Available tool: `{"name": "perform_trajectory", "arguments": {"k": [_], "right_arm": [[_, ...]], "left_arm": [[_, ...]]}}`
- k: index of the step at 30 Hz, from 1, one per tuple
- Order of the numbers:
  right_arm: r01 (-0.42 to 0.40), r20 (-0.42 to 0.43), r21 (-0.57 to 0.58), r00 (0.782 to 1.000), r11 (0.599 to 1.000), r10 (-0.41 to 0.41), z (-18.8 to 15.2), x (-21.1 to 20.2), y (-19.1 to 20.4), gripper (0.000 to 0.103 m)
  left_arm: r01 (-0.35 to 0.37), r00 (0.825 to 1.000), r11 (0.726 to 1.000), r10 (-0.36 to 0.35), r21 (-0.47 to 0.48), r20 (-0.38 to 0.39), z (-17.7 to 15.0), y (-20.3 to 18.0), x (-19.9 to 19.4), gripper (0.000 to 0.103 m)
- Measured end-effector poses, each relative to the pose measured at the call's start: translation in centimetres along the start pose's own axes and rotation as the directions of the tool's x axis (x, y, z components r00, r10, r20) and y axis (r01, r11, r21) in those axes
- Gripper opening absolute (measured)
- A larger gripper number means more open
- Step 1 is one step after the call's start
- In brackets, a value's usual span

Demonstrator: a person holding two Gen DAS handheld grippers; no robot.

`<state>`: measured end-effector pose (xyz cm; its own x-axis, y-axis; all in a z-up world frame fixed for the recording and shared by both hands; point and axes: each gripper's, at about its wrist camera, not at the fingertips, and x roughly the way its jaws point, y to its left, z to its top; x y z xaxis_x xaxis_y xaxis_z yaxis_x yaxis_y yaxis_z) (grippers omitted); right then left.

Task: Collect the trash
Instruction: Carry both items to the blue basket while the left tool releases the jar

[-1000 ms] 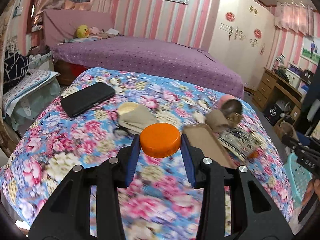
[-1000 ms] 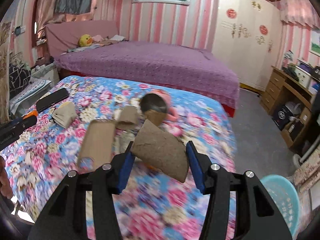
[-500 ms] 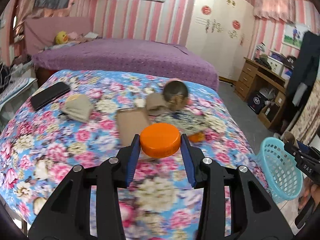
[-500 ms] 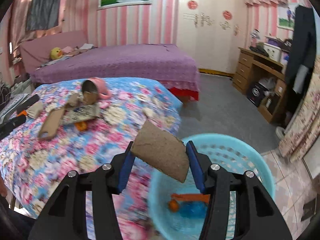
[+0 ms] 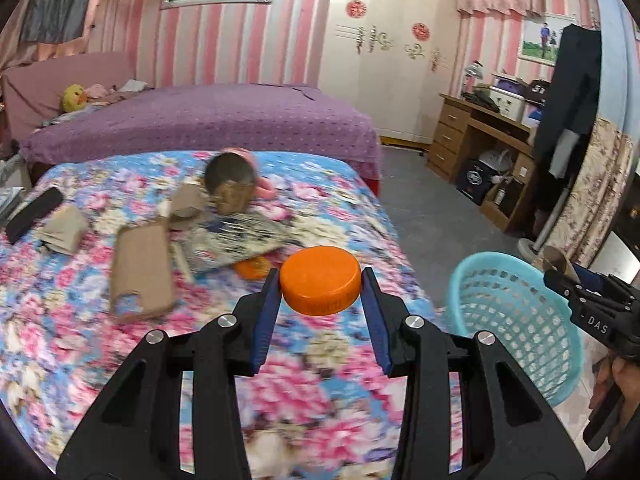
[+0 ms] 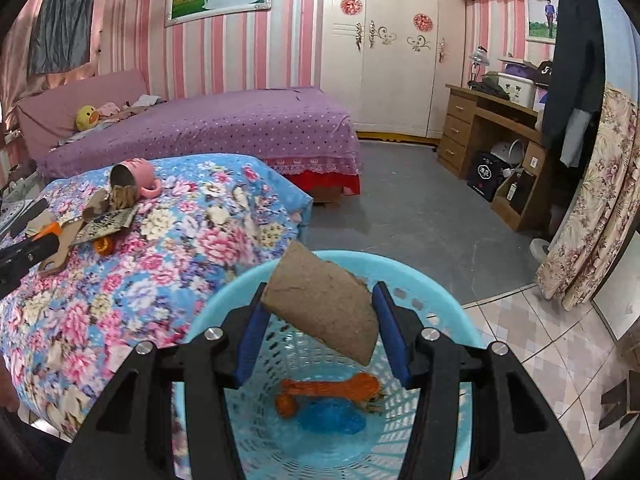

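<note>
Clamped between the blue pads of the left gripper is a smooth orange lid, a flat round disc held level above the flowered bedspread. Right gripper pinches a rough brown cardboard scrap, a blunt wedge tilted down to the right, directly over the turquoise basket.

Only the right wrist view looks into that latticed plastic basket, where an orange bone-shaped piece and crumpled blue plastic lie on the bottom. Only the left wrist view shows the basket from outside, standing on pale tiles just right of the bed.

Farther on the bedspread lie a flat cardboard sheet, a printed paper over a second orange lid, folded cardboard bits, and a tipped pink mug. Beyond stand a purple dotted bed, pink striped walls, a cream wardrobe and a wooden desk.
</note>
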<state>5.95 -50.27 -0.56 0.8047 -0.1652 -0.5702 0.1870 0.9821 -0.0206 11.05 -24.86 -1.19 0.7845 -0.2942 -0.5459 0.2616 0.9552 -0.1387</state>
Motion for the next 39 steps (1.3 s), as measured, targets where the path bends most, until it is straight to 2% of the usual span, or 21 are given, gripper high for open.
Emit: {"name": "perform_trajectory", "arguments": {"k": [8, 13, 16, 23, 25, 28, 32, 35, 39], "right_arm": [[0.054, -0.003, 0.027, 0.999, 0.998, -0.054, -1.2, 0.0, -4.3, 0.052], [0.075, 0.019, 0.094, 0.997, 0.993, -0.077, -1.9, -0.4, -7.3, 0.052], [0.105, 0.025, 0.109, 0.994, 0.989, -0.108, -2.2, -0.5, -8.2, 0.052], [0.11, 0.026, 0.161, 0.993, 0.981, -0.116, -2.5, -0.2, -9.4, 0.051], [0.113, 0.024, 0.161, 0.993, 0.981, -0.119, -2.6, 0.0, -9.4, 0.051], [0.116, 0.022, 0.155, 0.992, 0.981, -0.121, -2.6, 0.1, -9.2, 0.051], [0.116, 0.026, 0.155, 0.992, 0.981, -0.122, -2.7, -0.1, -8.9, 0.052], [0.118, 0.028, 0.151, 0.992, 0.981, -0.123, -2.6, -0.1, -8.6, 0.052], [0.102, 0.037, 0.156, 0.993, 0.982, -0.109, -2.5, -0.1, -8.0, 0.052]], "left_arm": [[0.095, 0.995, 0.995, -0.094, 0.038, -0.023, -1.4, -5.1, 2.8, 0.039], [0.16, 0.987, 0.986, -0.158, 0.053, -0.035, -2.0, -8.6, 4.5, 0.039], [0.187, 0.982, 0.98, -0.184, 0.071, -0.046, -2.1, -10.4, 5.4, 0.039], [0.245, 0.969, 0.959, -0.241, 0.143, -0.046, -2.4, -14.4, 5.6, 0.04], [0.249, 0.968, 0.955, -0.243, 0.161, -0.057, -2.5, -14.9, 5.9, 0.047], [0.224, 0.974, 0.959, -0.218, 0.175, -0.053, -2.5, -14.5, 5.8, 0.076], [0.161, 0.987, 0.971, -0.16, 0.177, -0.019, -2.3, -12.7, 5.4, 0.084], [0.104, 0.994, 0.98, -0.107, 0.172, 0.01, -2.2, -11.3, 5.1, 0.095], [0.075, 0.997, 0.986, -0.079, 0.149, 0.024, -2.3, -9.3, 4.5, 0.097]]}}
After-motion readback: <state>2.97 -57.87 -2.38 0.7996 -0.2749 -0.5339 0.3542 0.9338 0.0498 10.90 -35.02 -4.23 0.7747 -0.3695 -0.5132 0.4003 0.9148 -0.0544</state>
